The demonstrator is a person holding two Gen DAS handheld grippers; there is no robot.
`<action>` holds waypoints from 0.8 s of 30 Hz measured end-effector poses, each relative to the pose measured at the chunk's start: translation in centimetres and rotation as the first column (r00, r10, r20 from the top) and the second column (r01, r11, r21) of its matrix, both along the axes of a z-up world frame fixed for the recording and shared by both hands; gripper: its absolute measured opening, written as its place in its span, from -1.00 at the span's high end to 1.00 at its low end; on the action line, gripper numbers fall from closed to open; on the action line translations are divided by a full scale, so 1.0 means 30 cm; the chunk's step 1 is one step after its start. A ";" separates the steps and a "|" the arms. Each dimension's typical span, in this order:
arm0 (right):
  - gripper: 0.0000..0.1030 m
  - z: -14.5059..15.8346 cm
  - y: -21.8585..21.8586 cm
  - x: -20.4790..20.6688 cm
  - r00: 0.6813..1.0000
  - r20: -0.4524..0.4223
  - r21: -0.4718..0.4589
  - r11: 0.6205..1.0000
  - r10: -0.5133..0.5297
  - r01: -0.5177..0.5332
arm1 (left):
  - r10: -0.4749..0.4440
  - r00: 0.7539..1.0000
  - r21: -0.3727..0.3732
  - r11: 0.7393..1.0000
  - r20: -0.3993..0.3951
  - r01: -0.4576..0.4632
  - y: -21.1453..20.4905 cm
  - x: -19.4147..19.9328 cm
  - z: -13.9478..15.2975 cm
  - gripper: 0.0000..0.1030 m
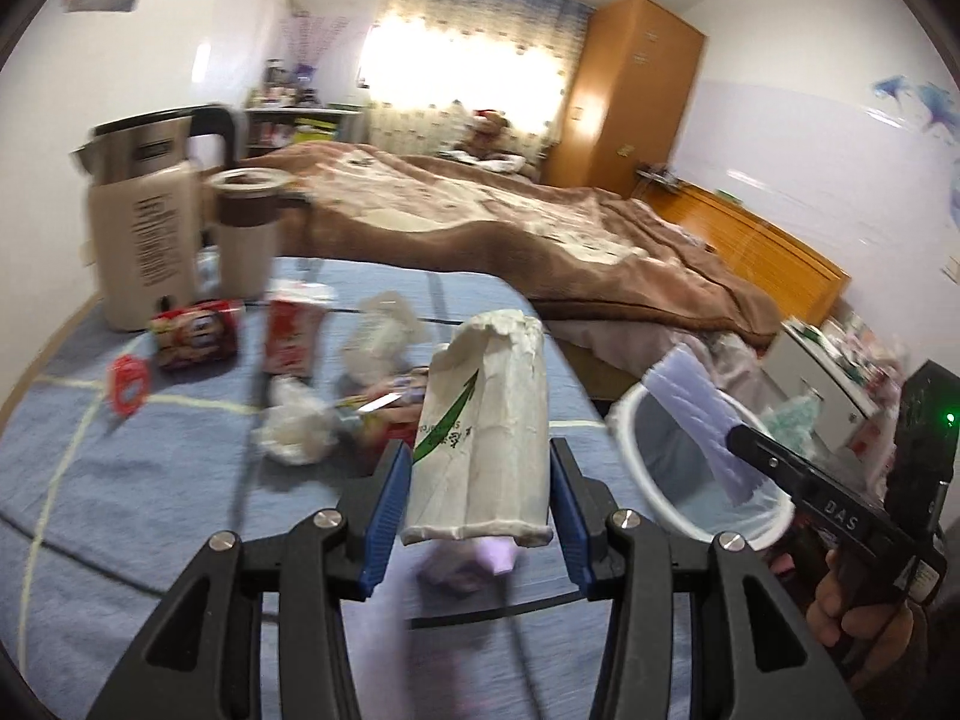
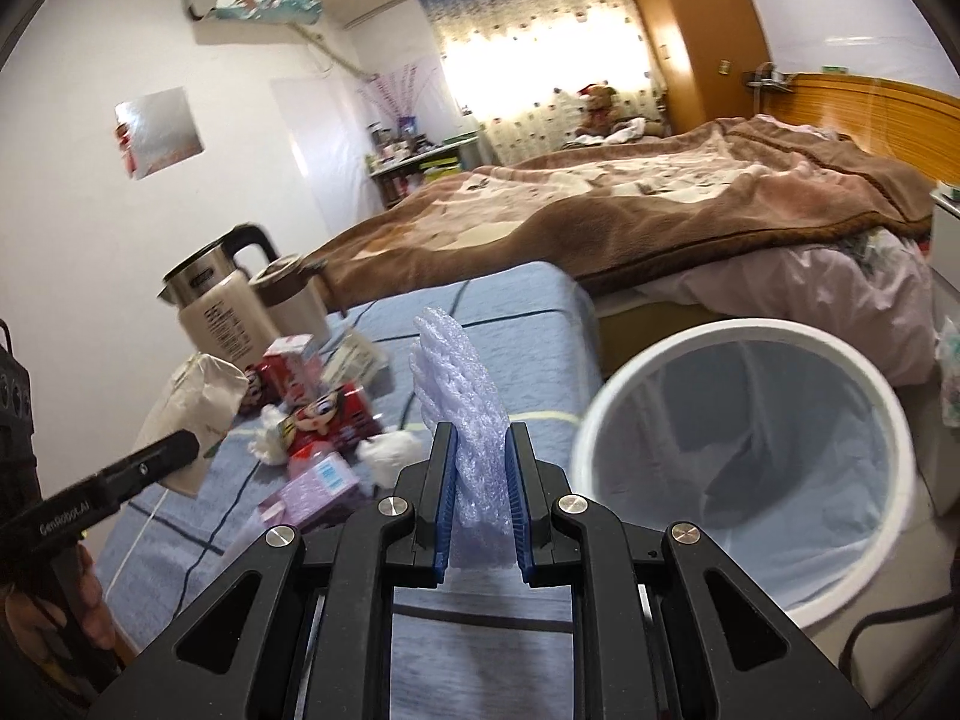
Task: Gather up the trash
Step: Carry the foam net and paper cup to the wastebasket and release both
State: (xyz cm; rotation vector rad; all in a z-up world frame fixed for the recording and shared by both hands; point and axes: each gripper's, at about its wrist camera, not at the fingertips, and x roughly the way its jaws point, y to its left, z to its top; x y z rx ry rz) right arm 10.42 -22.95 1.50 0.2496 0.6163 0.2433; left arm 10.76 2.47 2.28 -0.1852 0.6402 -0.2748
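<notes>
In my left gripper (image 1: 477, 498) the jaws are clamped on a crumpled white paper bag (image 1: 486, 420) with a green arrow printed on it, held clear above the blue tabletop (image 1: 120, 480). My right gripper (image 2: 480, 504) has its jaws pinched narrow on a piece of pale purple foam netting (image 2: 459, 396). The white trash bin (image 2: 744, 480), lined with a bag, stands just beside the tabletop edge, to the right of both loads.

I judge this to be the carry step: two pieces are lifted and neither is in the bin yet. Next, each load has to travel over the rim and be let go well inside the opening, the foam first since it is nearer.

More trash waits on the tabletop: red snack packets (image 1: 195, 333), crumpled tissues (image 1: 294, 426) and a pink box (image 2: 318, 483), near the electric kettle (image 1: 144, 222).
</notes>
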 end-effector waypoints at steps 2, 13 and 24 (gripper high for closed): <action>0.67 0.008 -0.045 -0.009 0.999 0.006 -0.003 0.999 -0.040 0.040 | -0.050 0.999 -0.006 0.999 -0.008 0.050 -0.061 0.026 -0.006 0.07; 0.67 -0.017 -0.291 -0.034 0.972 -0.033 -0.057 0.971 -0.232 0.230 | -0.273 0.961 -0.029 0.962 -0.041 0.272 -0.401 0.106 -0.041 0.07; 0.66 -0.098 -0.417 0.023 0.943 -0.111 -0.157 0.943 -0.313 0.294 | -0.349 0.929 -0.012 0.937 -0.124 0.350 -0.609 0.156 -0.114 0.06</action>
